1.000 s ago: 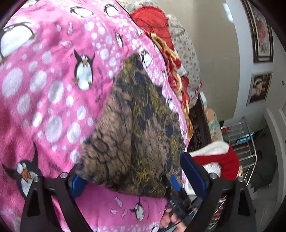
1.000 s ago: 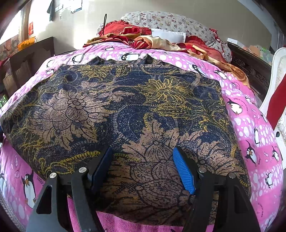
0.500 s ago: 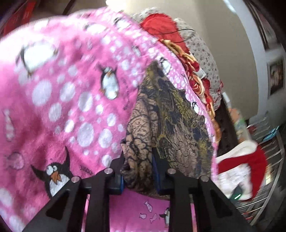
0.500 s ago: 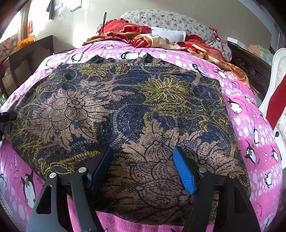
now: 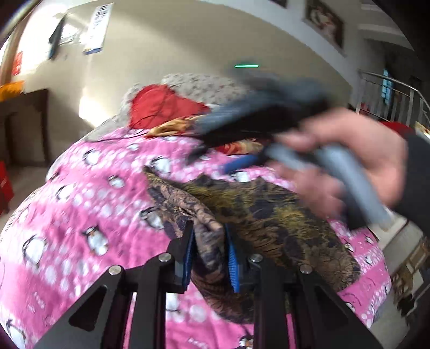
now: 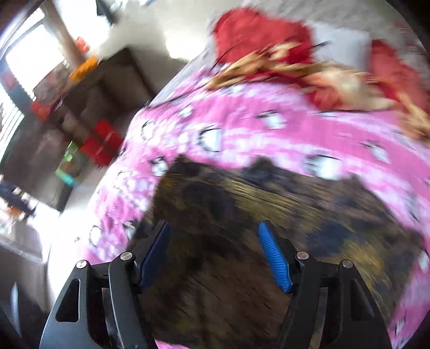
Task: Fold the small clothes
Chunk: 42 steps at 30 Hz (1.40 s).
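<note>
1. In the left wrist view the left gripper [image 5: 208,255] sits at the lower centre of the frame, its two blue pads pressed against a bunched fold of the patterned garment [image 5: 268,214], so it is clamped on the cloth
2. The garment, dark blue with brown and gold flowers, lies on the pink penguin blanket [image 5: 80,214]; from the pinched fold it spreads toward the right centre of that frame
3. In the upper right of the same view the person's right hand [image 5: 362,166] holds the grey handle of the right gripper [image 5: 236,165], blurred, above the far edge of the garment; one blue pad shows near the centre
4. In the right wrist view the right gripper [image 6: 215,255] fills the lower centre, its blue pads wide apart with nothing between them, hanging over the garment [image 6: 242,214]; this frame is heavily blurred
5. The pink blanket [image 6: 242,128] runs across the middle of that view, with red and gold bedding [image 6: 268,48] at the top
6. Dark wooden furniture [image 6: 107,88] stands in the upper left of the right wrist view
7. A framed picture [image 5: 325,24] hangs on the wall at the upper right of the left wrist view
</note>
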Motion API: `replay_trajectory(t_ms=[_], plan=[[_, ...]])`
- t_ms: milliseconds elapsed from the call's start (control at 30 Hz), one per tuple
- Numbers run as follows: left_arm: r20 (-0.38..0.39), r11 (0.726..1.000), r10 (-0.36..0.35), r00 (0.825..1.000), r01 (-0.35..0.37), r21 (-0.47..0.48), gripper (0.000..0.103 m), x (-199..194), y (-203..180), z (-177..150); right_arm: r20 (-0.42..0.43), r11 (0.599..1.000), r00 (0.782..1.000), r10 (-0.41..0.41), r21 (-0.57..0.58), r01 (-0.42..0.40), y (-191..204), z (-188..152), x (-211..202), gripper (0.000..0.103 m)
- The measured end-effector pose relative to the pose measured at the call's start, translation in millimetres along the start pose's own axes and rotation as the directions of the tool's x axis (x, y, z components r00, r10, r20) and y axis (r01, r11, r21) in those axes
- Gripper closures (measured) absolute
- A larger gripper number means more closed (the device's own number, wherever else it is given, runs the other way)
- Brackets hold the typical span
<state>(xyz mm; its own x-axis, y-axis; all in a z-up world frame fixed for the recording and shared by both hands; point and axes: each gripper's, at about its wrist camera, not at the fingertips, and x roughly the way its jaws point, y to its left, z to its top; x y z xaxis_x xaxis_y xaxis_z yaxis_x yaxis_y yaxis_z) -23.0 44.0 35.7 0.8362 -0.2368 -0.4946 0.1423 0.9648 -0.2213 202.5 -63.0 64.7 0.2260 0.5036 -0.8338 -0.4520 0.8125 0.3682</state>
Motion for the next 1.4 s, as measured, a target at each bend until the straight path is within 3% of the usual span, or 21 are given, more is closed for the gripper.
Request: replay_trajectory(t_ms=[67, 167, 400, 567, 633, 800, 1033, 1100, 1400], plan=[[-0.004, 1.000, -0.027, 1.000, 0.027, 0.010, 0.083, 2.3, -4.7, 2.7, -0.106, 0.998, 0.994, 0.015, -0.056, -0.021, 18.6, 21.2, 28.5, 0.029], [-0.012, 0.998, -0.058, 0.998, 0.058, 0.006, 0.084, 4.5, -7.4, 5.7, -0.191, 0.992, 0.981, -0.024, -0.126, -0.001, 41.8, 39.6, 55.4, 0.029], [-0.019, 0.995, -0.100, 0.995, 0.101, 0.024, 0.088, 7.6, -15.7, 4.5, -0.310, 0.969, 0.930, -0.198, -0.204, 0.138, 60.7, 57.5, 101.1, 0.030], [-0.030, 0.992, -0.123, 0.992, 0.124, 0.028, 0.090, 9.5, -18.8, 2.3, -0.358, 0.963, 0.901, -0.246, -0.192, 0.187, 58.8, 59.3, 114.4, 0.064], [-0.033, 0.991, -0.128, 0.991, 0.129, 0.036, 0.091, 9.1, -21.2, 2.0, -0.355, 0.955, 0.894, -0.274, -0.208, 0.210, 58.5, 59.2, 115.1, 0.069], [-0.040, 0.988, -0.143, 0.989, 0.145, 0.044, 0.095, 6.4, -27.0, 1.6, -0.317, 0.958, 0.911, -0.264, -0.196, 0.210, 47.6, 57.9, 95.1, 0.086], [-0.096, 0.979, -0.199, 0.975, 0.201, 0.018, 0.097, 17.8, -42.4, -0.5, -0.260, 0.973, 0.940, -0.221, -0.121, 0.196, -7.9, 47.9, 40.9, 0.089], [-0.129, 0.972, -0.232, 0.964, 0.233, -0.003, 0.098, 23.4, -49.8, -2.4, -0.246, 0.976, 0.946, -0.212, -0.095, 0.194, -25.2, 42.2, 24.7, 0.089], [-0.181, 0.944, -0.306, 0.935, 0.322, 0.070, 0.098, 26.6, -109.8, -2.9, -0.188, 0.986, 0.969, -0.160, 0.010, 0.165, -99.4, 14.7, -14.9, 0.090]])
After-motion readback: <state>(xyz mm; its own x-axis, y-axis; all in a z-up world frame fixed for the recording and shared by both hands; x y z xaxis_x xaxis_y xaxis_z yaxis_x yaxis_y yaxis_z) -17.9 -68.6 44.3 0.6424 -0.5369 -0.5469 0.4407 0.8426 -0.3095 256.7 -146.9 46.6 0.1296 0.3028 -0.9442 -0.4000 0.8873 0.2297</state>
